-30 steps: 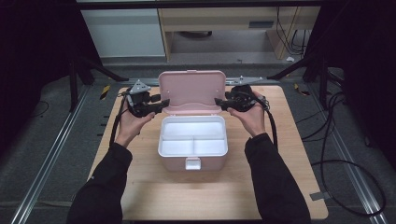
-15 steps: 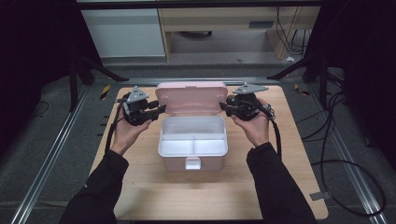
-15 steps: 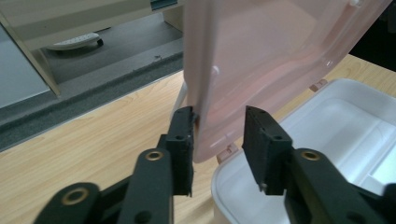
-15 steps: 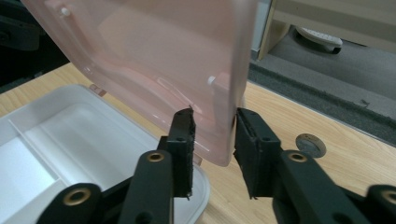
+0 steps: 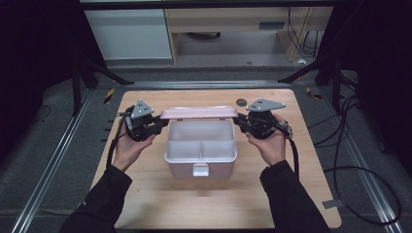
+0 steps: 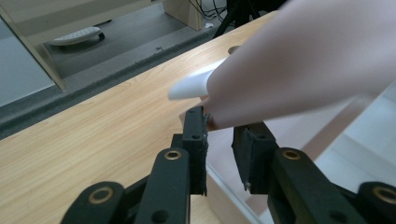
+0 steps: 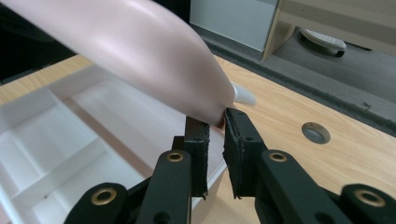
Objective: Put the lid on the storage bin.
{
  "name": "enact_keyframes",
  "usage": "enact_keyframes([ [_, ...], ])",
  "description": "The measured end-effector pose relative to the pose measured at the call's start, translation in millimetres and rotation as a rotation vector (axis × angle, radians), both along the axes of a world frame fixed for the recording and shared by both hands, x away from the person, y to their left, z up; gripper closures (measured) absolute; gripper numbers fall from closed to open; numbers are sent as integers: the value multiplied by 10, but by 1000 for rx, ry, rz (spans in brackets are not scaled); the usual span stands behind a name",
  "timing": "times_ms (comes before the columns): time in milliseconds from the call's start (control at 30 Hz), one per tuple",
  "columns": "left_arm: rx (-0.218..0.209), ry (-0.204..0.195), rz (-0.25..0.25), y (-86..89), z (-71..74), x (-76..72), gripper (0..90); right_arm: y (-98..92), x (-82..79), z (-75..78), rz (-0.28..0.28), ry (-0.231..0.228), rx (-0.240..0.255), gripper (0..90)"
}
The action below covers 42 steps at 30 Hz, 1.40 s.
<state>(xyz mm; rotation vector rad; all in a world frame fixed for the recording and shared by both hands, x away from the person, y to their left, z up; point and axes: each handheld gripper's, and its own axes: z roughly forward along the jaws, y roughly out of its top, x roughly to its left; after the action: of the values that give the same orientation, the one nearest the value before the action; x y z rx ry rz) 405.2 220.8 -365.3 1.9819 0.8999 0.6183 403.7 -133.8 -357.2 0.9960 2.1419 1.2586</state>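
Note:
A pink box (image 5: 184, 165) with a white divided tray inside stands mid-table, its latch (image 5: 200, 170) facing me. Its pink lid (image 5: 199, 112) stands edge-on above the rear rim, half swung over. My left gripper (image 5: 163, 122) pinches the lid's left end and my right gripper (image 5: 238, 121) pinches its right end. In the left gripper view the lid (image 6: 303, 60) corner sits between the jaws of the left gripper (image 6: 220, 128). In the right gripper view the right gripper (image 7: 217, 122) clamps the lid (image 7: 140, 46) corner over the tray (image 7: 70, 140). Both sets of jaws have just been closing on the lid.
A round hole (image 5: 241, 102) lies in the wooden tabletop (image 5: 160, 204) behind the box, seen too in the right gripper view (image 7: 315, 132). Cables (image 5: 350, 160) trail off the right side. Metal rails (image 5: 58, 160) flank the table, and low cabinets stand beyond it.
The lid has swung up from lying open behind the box to standing edge-on over the rear rim. Both hands moved toward me with it, and the jaws narrowed.

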Motion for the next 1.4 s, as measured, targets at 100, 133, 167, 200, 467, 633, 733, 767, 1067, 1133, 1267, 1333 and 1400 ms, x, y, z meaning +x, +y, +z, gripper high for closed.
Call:
enact_keyframes([
  [100,5,6,-2,3,-50,-77,744,-4,-80,-61,9,-6,-16,790],
  [133,6,6,-2,4,-64,-94,744,-3,-104,-78,11,-3,-23,788],
  [167,11,6,-3,3,-81,-117,743,-4,-123,-89,12,-2,-26,789],
  [200,17,3,-2,0,-95,-142,743,-10,-144,-101,16,-1,-31,789],
  [467,38,28,-9,8,-161,-313,741,-61,-321,-185,46,20,-36,796],
  [633,20,36,-21,22,-201,-476,739,-69,-431,-241,63,30,-50,795],
  [733,24,38,-25,25,-241,-554,727,-92,-491,-289,76,39,-39,788],
  [767,13,41,-25,38,-269,-580,721,-96,-506,-302,76,46,-36,783],
  [1067,-32,100,53,378,-474,-608,701,-252,-580,-474,56,82,-66,715],
  [1133,-32,116,77,435,-539,-583,693,-310,-572,-463,32,79,-52,690],
  [1267,-31,164,101,512,-690,-514,672,-458,-531,-479,-25,76,-34,577],
  [1333,-6,186,116,538,-795,-476,651,-532,-494,-521,-59,85,-26,500],
  [1400,25,199,127,562,-876,-445,625,-604,-447,-580,-81,101,-25,442],
])
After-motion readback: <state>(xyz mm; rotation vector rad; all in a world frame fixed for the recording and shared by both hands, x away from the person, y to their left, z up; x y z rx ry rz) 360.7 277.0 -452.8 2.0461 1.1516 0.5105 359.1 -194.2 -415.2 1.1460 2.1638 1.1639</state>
